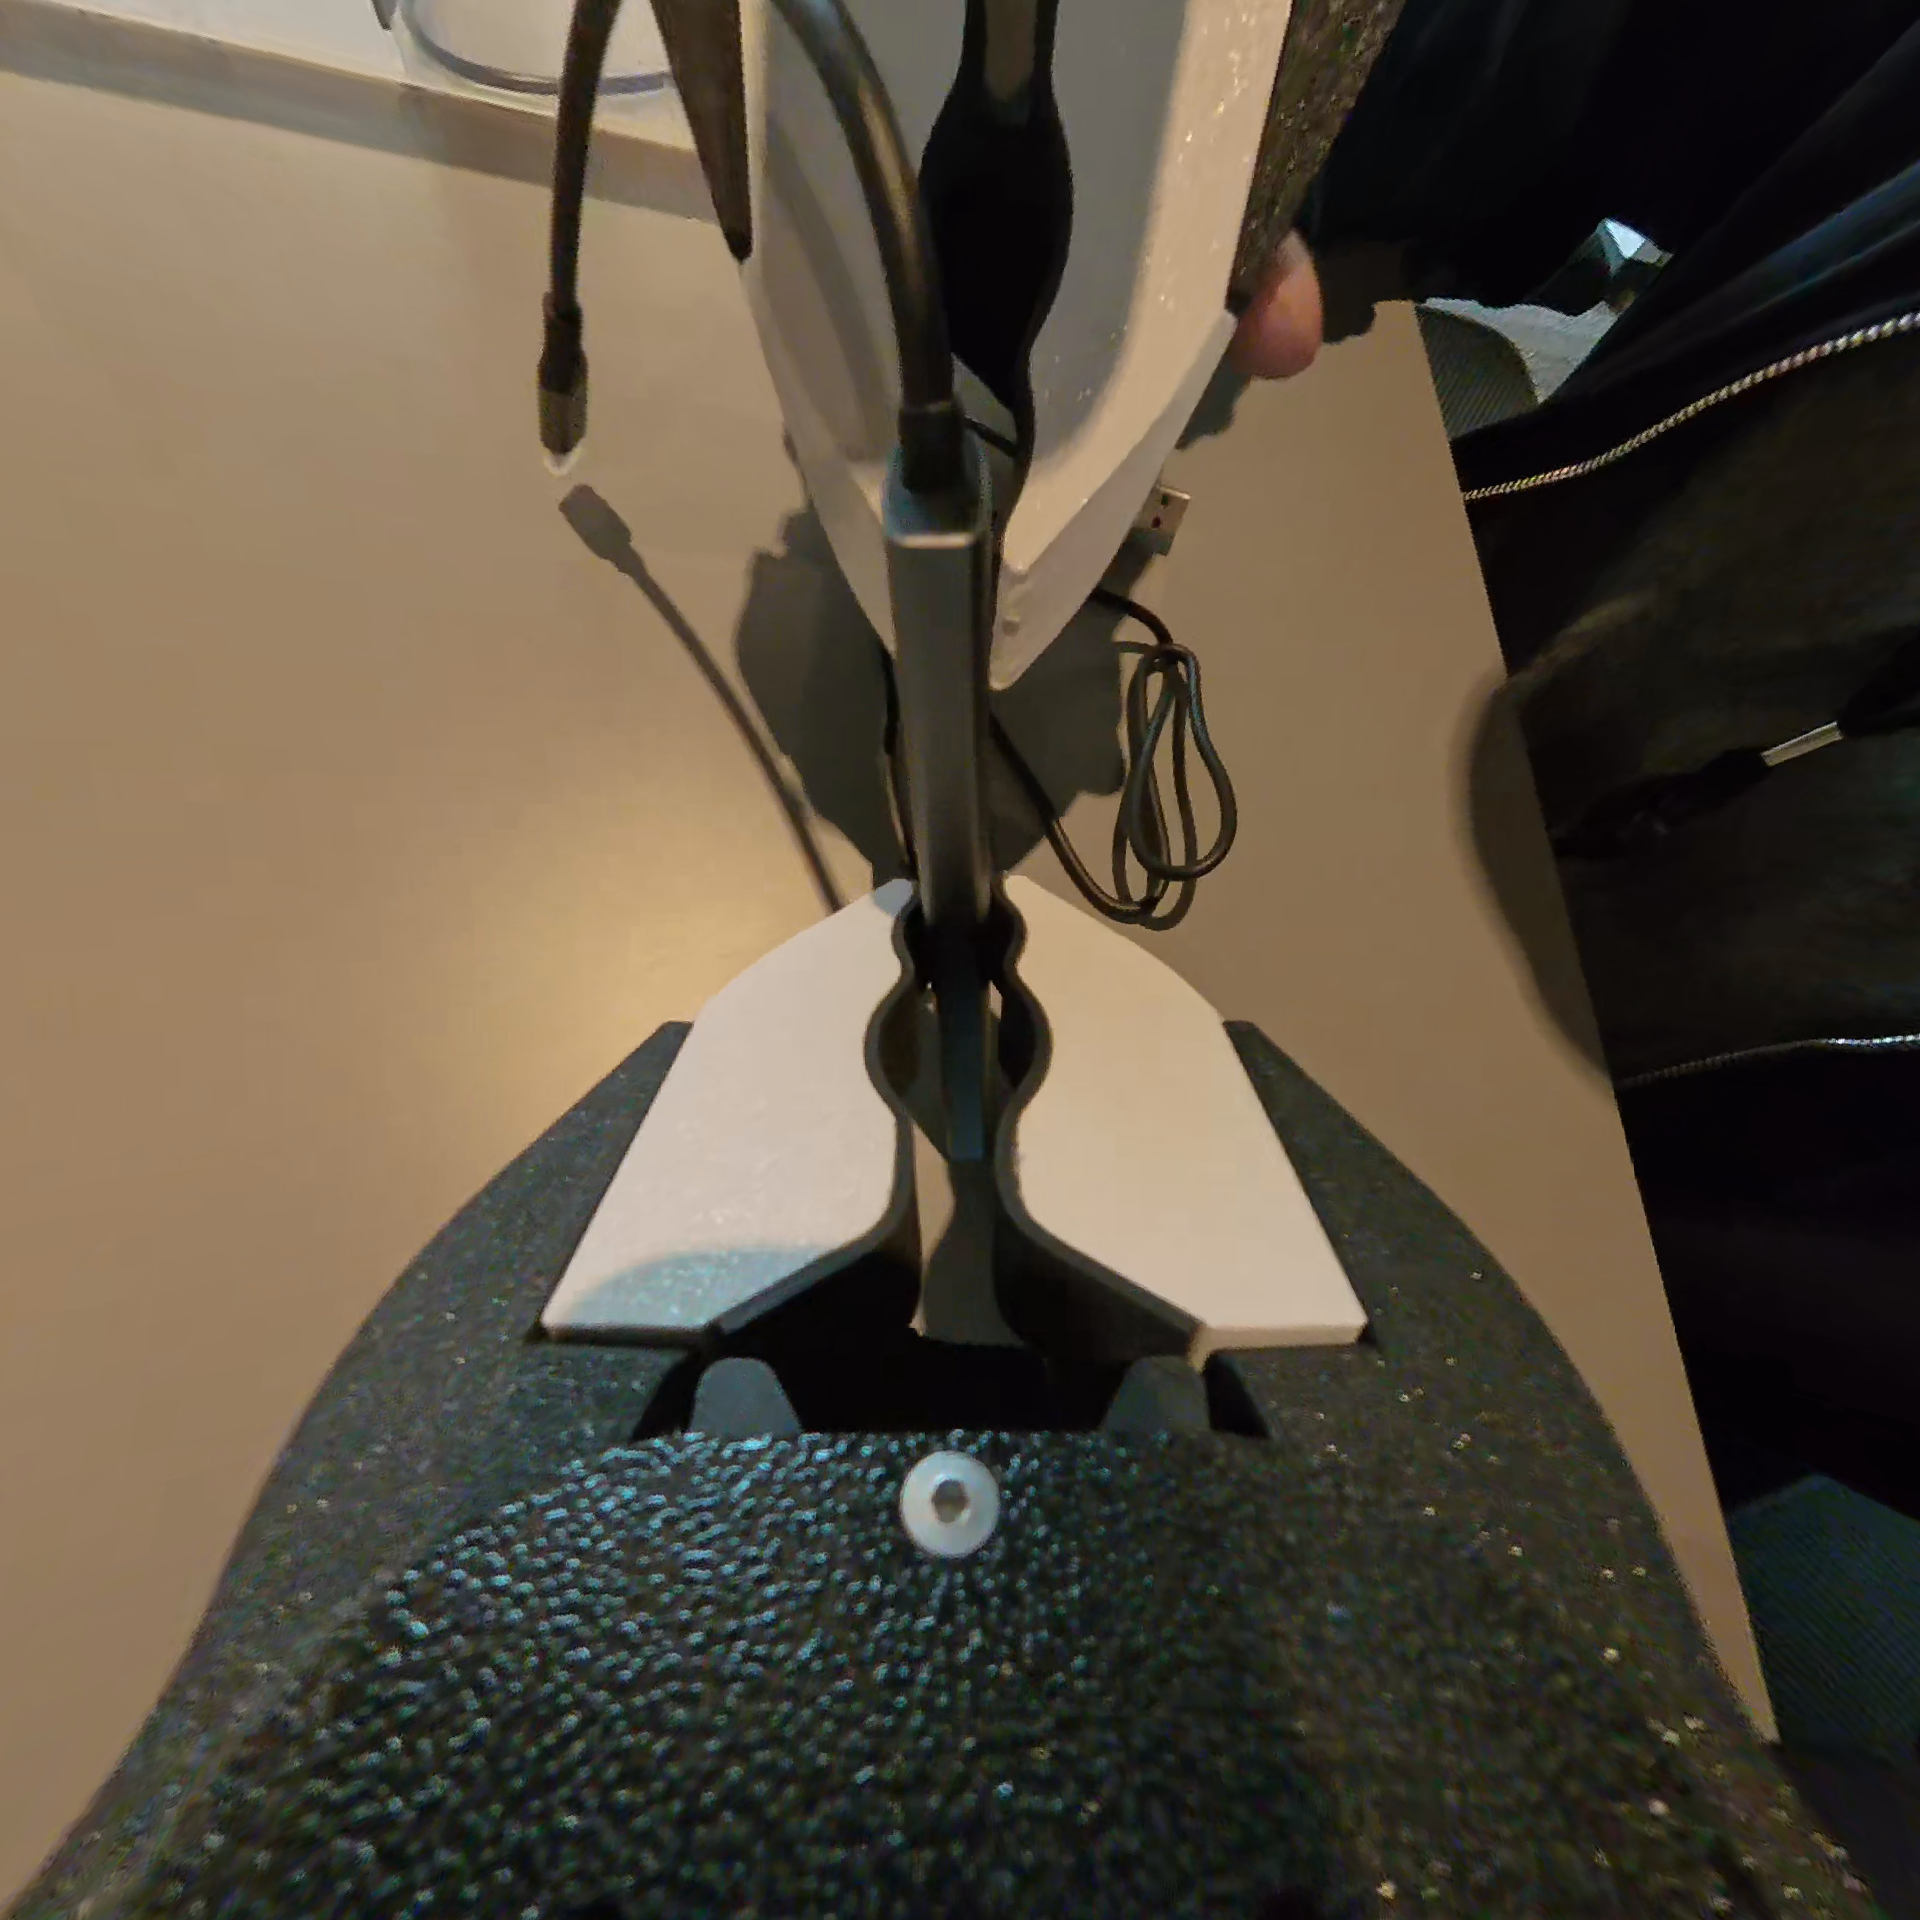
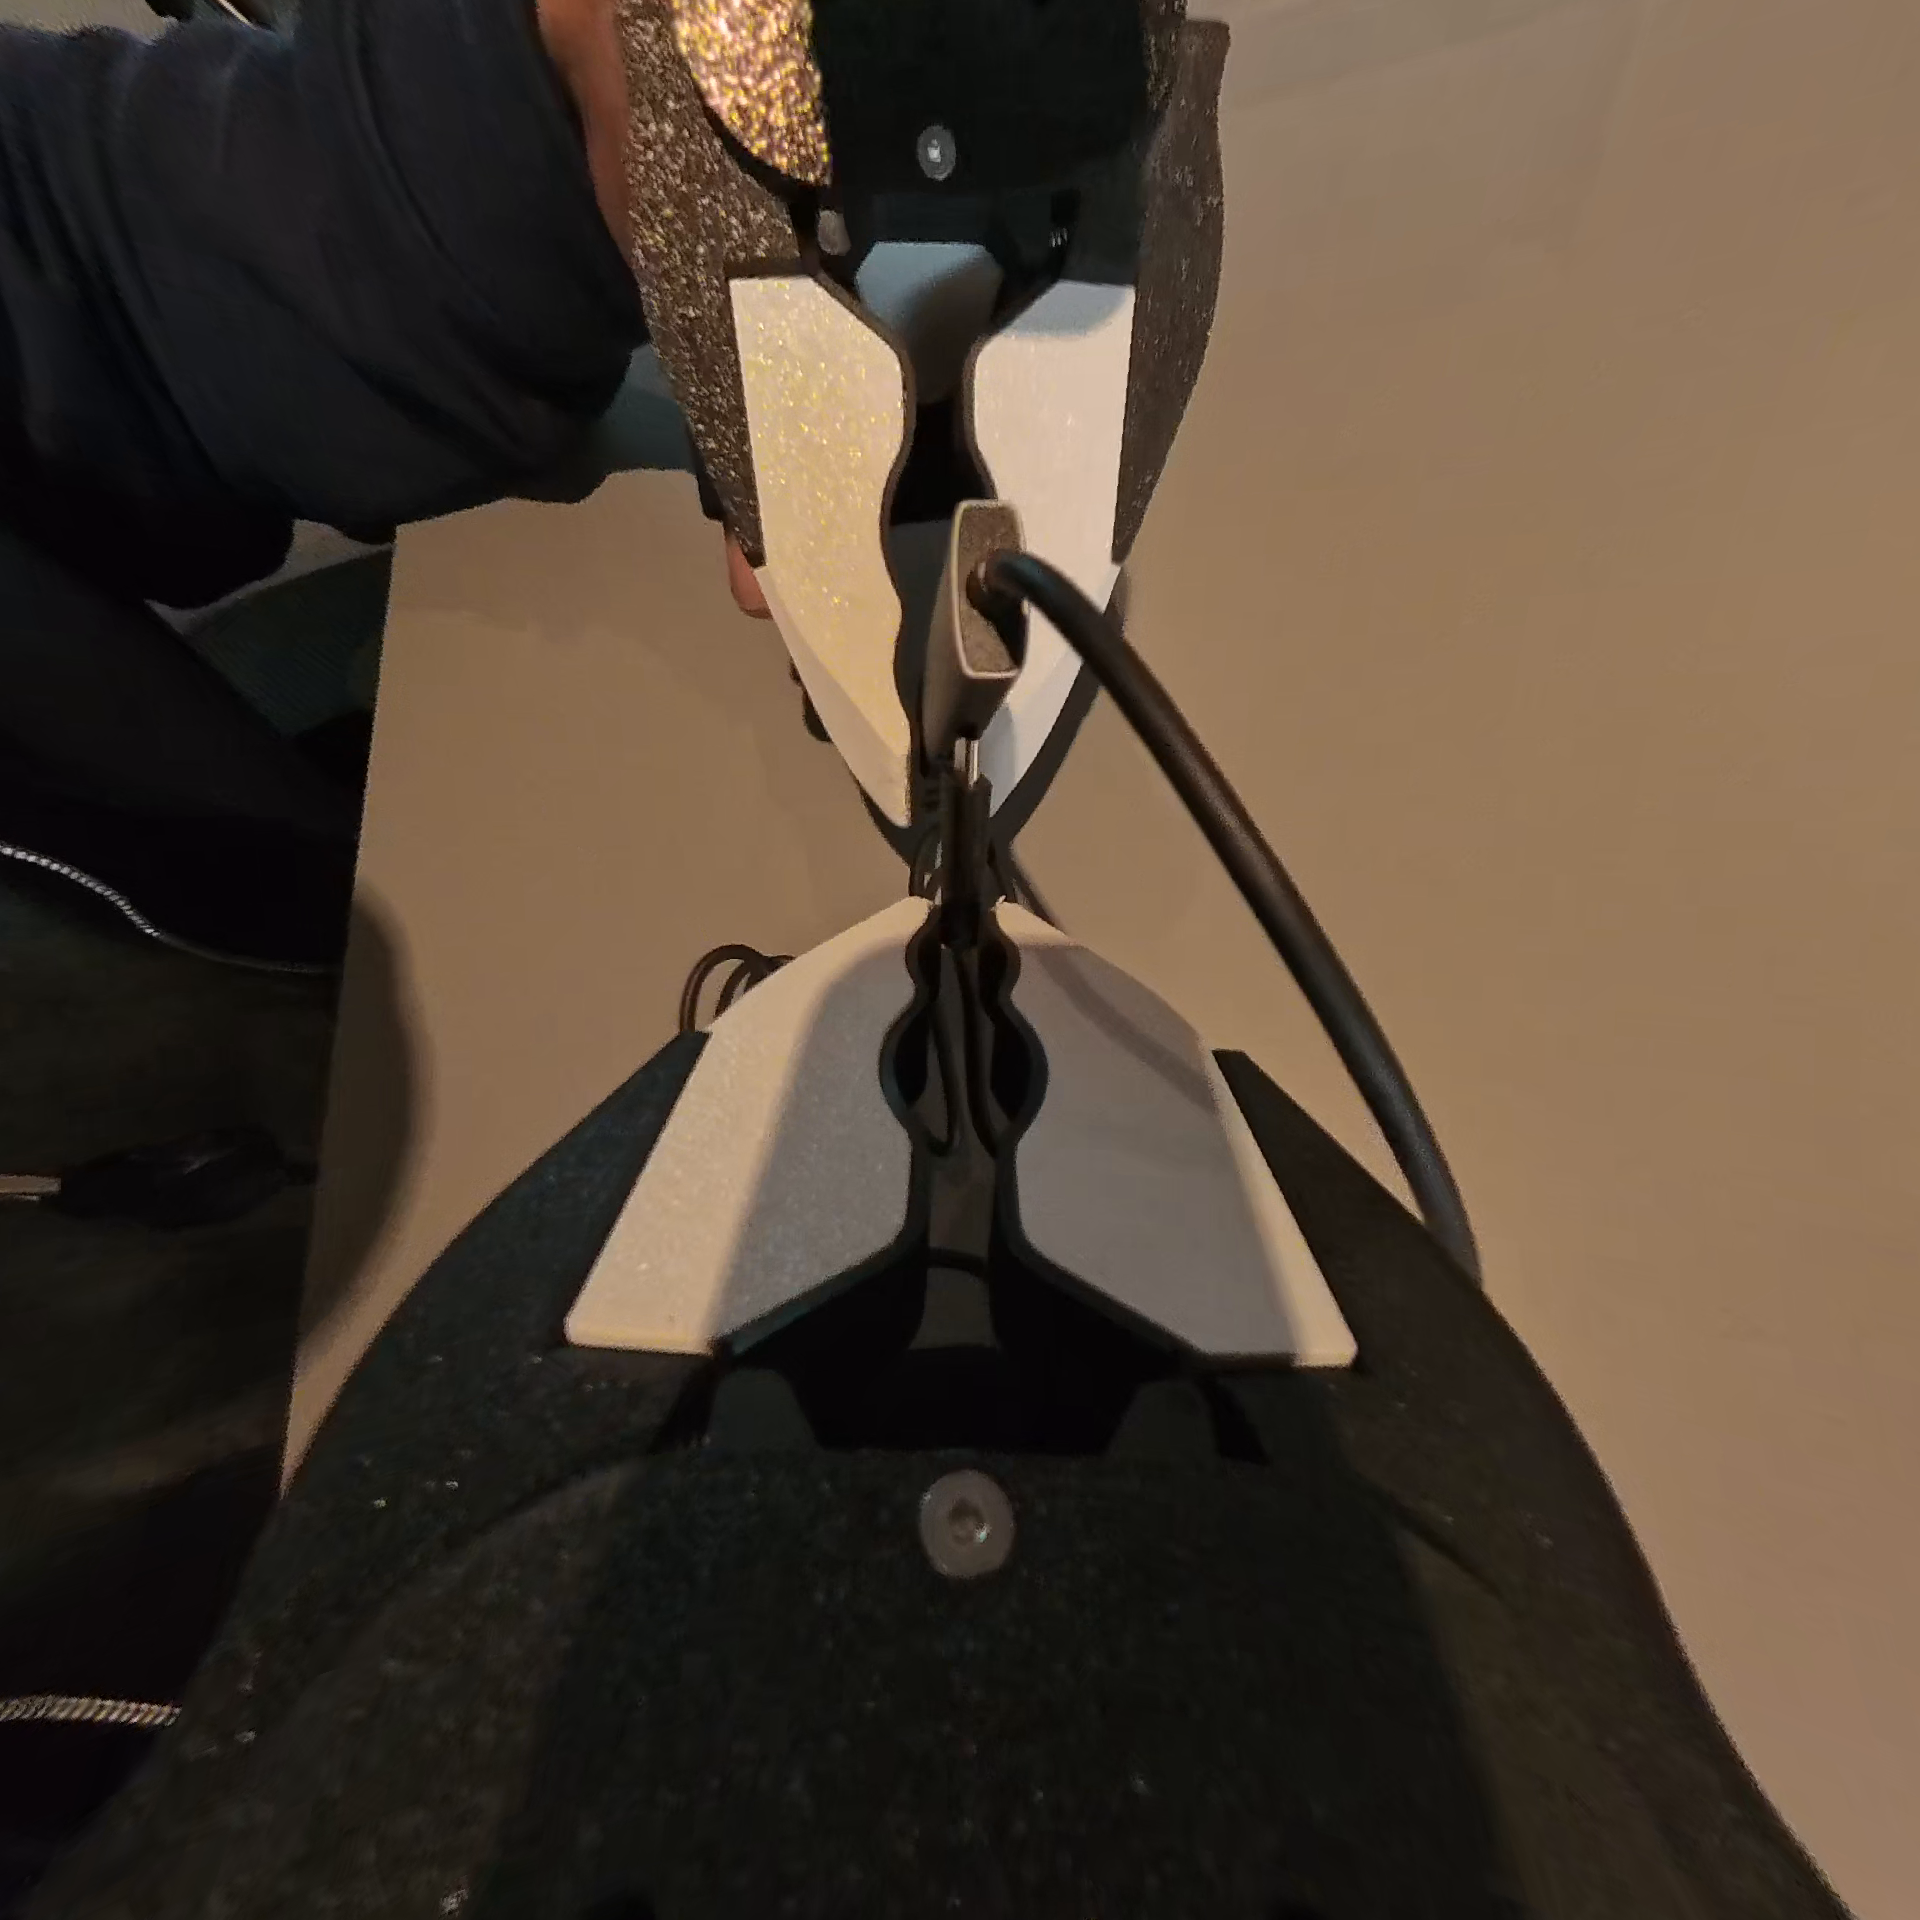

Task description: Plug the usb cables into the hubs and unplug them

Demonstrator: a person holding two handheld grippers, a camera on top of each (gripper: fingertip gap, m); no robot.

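Observation:
My left gripper is shut on a slim grey USB hub and holds it on end above the tan table. The hub's thick black cable arcs up, and its loose plug hangs at the left. My right gripper is shut on the plug of a thin black USB cable. The plug's metal tip meets the edge of the hub. I cannot tell how deep it sits. The left gripper's fingers face me in the right wrist view. The right gripper's fingers show behind the hub.
The rest of the thin cable lies coiled on the table with a free USB-A plug beside it. A person's dark zipped jacket is at the table's right edge. A clear round rim stands at the far left. Both grippers' tips are close together, under 4 cm apart.

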